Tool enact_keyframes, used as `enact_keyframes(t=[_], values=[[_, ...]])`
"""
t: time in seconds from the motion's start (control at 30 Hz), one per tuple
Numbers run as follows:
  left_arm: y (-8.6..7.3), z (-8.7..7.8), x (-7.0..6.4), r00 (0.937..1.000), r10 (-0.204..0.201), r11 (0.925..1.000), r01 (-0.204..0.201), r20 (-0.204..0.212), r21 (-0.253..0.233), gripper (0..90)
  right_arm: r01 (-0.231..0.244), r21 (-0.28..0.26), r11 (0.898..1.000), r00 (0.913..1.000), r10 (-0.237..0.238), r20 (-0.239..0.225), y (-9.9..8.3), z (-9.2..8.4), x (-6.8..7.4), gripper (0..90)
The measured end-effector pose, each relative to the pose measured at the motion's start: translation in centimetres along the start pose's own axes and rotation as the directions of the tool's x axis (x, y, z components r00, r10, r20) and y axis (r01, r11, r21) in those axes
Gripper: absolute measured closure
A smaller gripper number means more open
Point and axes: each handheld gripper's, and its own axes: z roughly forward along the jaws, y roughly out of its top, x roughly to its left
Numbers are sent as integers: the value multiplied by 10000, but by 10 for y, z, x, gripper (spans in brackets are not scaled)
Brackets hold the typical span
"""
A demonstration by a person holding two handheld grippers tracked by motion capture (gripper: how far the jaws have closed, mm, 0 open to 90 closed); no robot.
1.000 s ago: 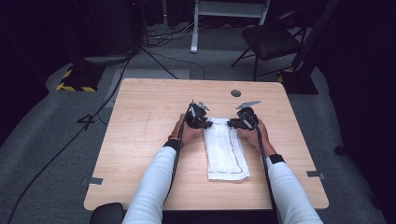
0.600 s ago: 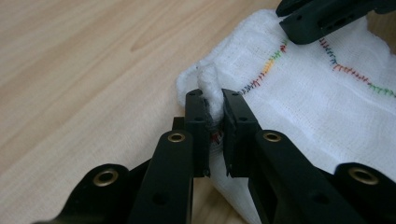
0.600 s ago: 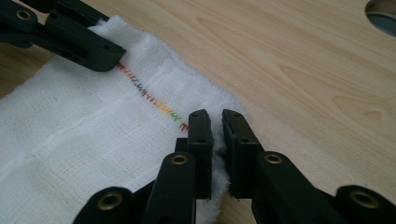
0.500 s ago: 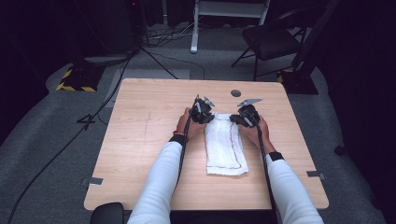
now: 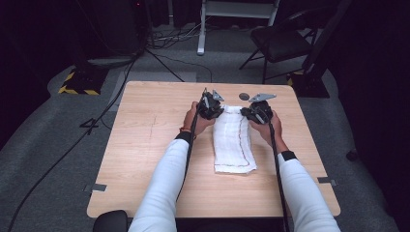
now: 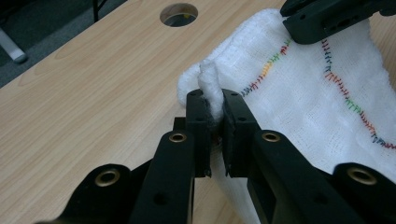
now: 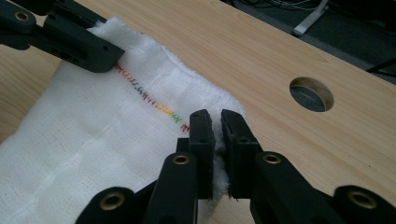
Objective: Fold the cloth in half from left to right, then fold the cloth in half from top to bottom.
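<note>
White cloth lies folded lengthwise on the wooden surface, just on the person's side of the round hole in that surface. Left gripper pinches the cloth's far left corner: in the left gripper view a bunched tuft of fabric stands up between its narrow-set jaws, having just closed on it. Right gripper clamps the far right corner the same way, jaws nearly together with fabric squeezed between them, also just closed. Far end of cloth looks slightly raised off the surface near the hole; the near end rests flat. Coloured stitching line runs along the cloth. From the high view both corner grips are hidden under the gripper bodies and hands. Cloth's underside and how many layers are pinched cannot be told. Chair beyond the hole is partly lost in dark.
</note>
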Motion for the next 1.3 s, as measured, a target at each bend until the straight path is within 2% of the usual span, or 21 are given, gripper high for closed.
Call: enact_keyframes(t=[0.27, 0.37, 0.47, 0.6, 0.67, 0.87, 0.93, 1.03, 1.1, 1.23, 1.3], values=[[-5, -8, -1, 9997, -6, 9996, 12, 256, -271, 828, 50, -152, 9999, 10000, -51, -77, 2, -5, 2, 836], [-10, -11, -6, 9989, 252, 9995, -244, 399, -214, 828, 189, -221, 9996, 9996, -193, -181, -2, -10, 7, 836], [-17, -16, -12, 9973, 394, 9985, -369, 620, -411, 828, 174, -323, 9993, 9993, -185, -335, -8, -16, 10, 837], [-22, -25, -18, 9940, 631, 9957, -566, 899, -730, 826, 419, -431, 9982, 9977, -441, -522, -17, -23, 15, 837], [-25, -29, -22, 9926, 755, 9942, -675, 949, -841, 825, 583, -456, 9973, 9964, -610, -583, -21, -26, 19, 837], [-31, -39, -32, 9880, 1024, 9893, -890, 1156, -1155, 824, 573, -735, 9957, 9941, -636, -875, -30, -38, 24, 837], [-31, -44, -37, 9856, 1126, 9867, -960, 1258, -1311, 822, 625, -764, 9951, 9936, -692, -892, -31, -41, 25, 837], [-34, -51, -46, 9816, 1492, 9822, -1331, 1194, -1324, 818, 650, -898, 9938, 9917, -744, -1053, -33, -50, 26, 836], [-38, -55, -52, 9771, 1762, 9786, -1608, 1195, -1285, 817, 864, -957, 9917, 9877, -978, -1221, -35, -58, 29, 836], [-43, -61, -61, 9700, 1956, 9737, -1744, 1446, -1467, 816, 1301, -902, 9874, 9773, -1430, -1560, -45, -70, 37, 836], [-45, -61, -65, 9657, 2147, 9710, -1951, 1460, -1381, 814, 1391, -880, 9864, 9741, -1522, -1672, -50, -75, 40, 835]])
